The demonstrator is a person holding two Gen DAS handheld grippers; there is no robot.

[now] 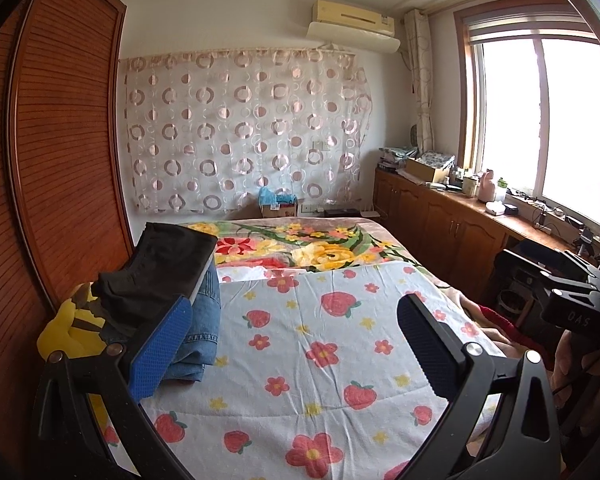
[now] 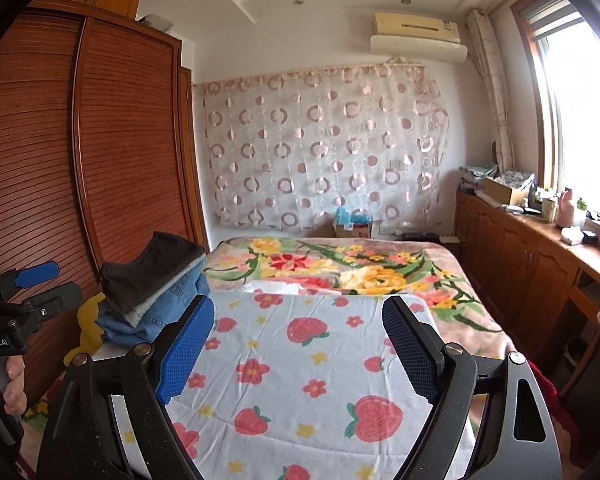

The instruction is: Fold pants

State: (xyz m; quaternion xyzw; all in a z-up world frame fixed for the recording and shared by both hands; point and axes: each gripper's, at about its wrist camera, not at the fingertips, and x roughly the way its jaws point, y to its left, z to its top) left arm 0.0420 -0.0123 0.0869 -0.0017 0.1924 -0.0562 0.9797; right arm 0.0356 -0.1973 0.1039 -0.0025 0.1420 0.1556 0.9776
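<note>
A stack of folded pants [image 1: 168, 276] lies at the left side of the bed, dark pants on top of blue jeans [image 1: 202, 320]; in the right wrist view the same stack [image 2: 152, 292] shows dark, grey and denim layers. My left gripper [image 1: 296, 344] hangs open above the strawberry-print sheet [image 1: 320, 360], its left finger just in front of the jeans, with nothing between the fingers. My right gripper [image 2: 300, 344] is open too, over the same sheet [image 2: 300, 380] and holding nothing. The left gripper [image 2: 32, 284] and the hand on its handle appear at that view's left edge.
A tall wooden wardrobe [image 1: 60, 140] stands close to the bed's left side. A flowered blanket [image 1: 320, 248] covers the far half of the bed. Wooden cabinets [image 1: 440, 216] with clutter run under the window on the right. A yellow toy [image 1: 72, 328] lies beside the stack.
</note>
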